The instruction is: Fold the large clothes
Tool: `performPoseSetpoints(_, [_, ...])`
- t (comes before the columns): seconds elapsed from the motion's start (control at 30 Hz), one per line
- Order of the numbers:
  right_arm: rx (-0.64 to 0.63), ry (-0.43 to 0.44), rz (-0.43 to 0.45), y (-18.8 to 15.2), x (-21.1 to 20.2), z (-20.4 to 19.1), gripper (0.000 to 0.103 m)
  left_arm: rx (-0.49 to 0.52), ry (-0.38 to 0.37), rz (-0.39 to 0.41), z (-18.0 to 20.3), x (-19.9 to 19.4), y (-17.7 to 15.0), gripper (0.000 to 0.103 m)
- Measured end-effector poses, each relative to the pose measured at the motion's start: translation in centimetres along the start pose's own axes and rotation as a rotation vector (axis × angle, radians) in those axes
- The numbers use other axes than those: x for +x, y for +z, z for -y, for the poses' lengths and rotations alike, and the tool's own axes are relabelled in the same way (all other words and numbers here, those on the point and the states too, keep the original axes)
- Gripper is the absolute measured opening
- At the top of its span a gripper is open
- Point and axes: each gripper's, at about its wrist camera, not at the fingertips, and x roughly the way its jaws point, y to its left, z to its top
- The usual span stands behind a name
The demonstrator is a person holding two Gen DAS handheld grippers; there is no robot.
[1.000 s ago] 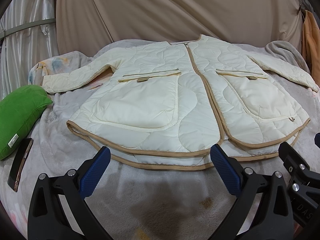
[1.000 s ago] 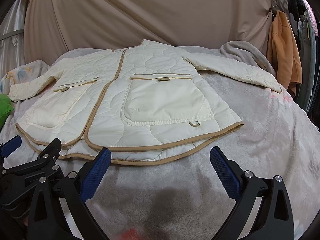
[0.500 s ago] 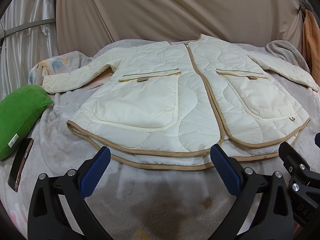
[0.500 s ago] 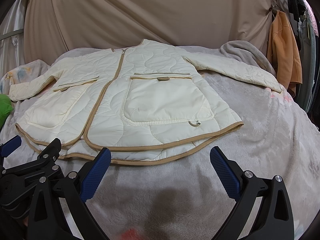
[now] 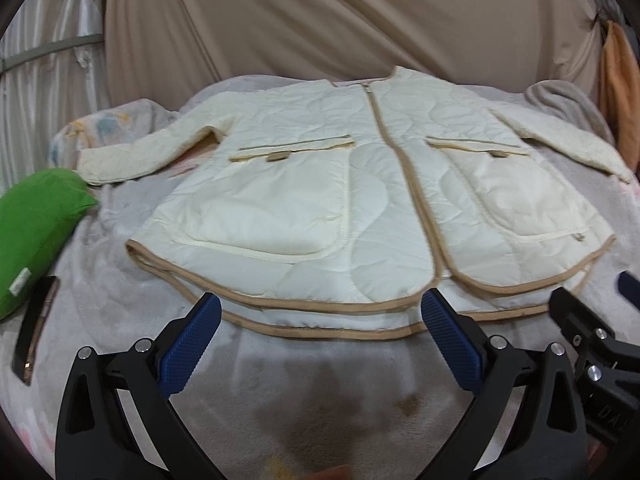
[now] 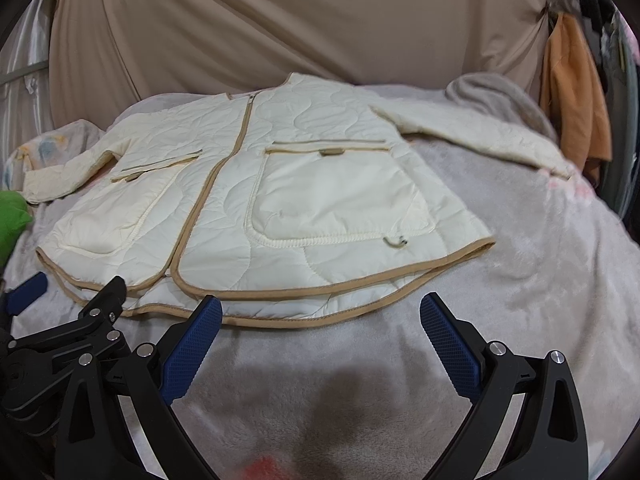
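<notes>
Left wrist view: the jacket (image 5: 344, 200) lies flat, front up, sleeves spread, on the blanket (image 5: 100, 304). The left gripper (image 5: 320, 340) and right gripper (image 6: 320, 340) hover just short of the hem, both with jaws apart and empty. The slick quilting may slip, or one layer lift alone. The pockets (image 5: 276, 200) look flat, contents hidden.

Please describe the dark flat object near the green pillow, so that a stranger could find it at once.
On the grey blanket, left of the cream jacket, lies a green pillow. Just below it sits a thin dark phone, the only hard, glossy thing among soft fabrics.
</notes>
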Motion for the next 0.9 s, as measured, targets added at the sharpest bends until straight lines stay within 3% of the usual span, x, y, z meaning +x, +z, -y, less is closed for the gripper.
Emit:
performPoseSetpoints(0.13, [0.085, 0.087, -0.031, 2.3, -0.6, 5.2, 0.098, -0.019, -0.048, 0.029, -2.5, -1.5, 0.8, 0.098])
performPoseSetpoints(0.23, [0.206, 0.095, -0.050, 5.7, 0.3, 12.5, 0.098, -0.021, -0.038, 0.080, -4.5, -2.7, 2.6, 0.098])
performPoseSetpoints(0.43, [0.471, -0.071, 0.017, 12.1, 4.7, 29.7, 0.098, -0.101, -0.141, 0.091, -8.5, -0.9, 8.2, 0.098])
performPoseSetpoints(0.53, [0.591, -0.121, 0.007, 13.9, 8.2, 36.7, 0.097, -0.129, -0.082, 0.081, -9.3, 2.1, 10.2, 0.098])
performPoseSetpoints(0.7, [0.804, -0.064, 0.020, 15.2, 13.3, 44.4, 0.095, -0.110, 0.032, 0.044, -9.3, 7.3, 12.5, 0.098])
performPoseSetpoints(0.77, [0.853, -0.078, 0.050, 15.7, 14.5, 45.8, 0.087, -0.093, 0.044, 0.012, -9.0, 9.2, 13.2, 0.098])
performPoseSetpoints(0.8, [0.854, -0.090, 0.076, 16.2, 14.7, 45.9, 0.077, -0.085, 0.050, 0.002, -8.8, 9.9, 13.4, 0.098])
performPoseSetpoints(0.83, [0.840, -0.084, 0.095, 17.1, 15.0, 46.1, 0.054, -0.078, 0.057, -0.004, -8.6, 10.5, 13.6, 0.098])
performPoseSetpoints(0.9, [0.777, -0.090, 0.106, 19.7, 15.4, 44.7, 0.020, -0.057, 0.064, -0.003, -8.4, 11.7, 14.1, 0.098])
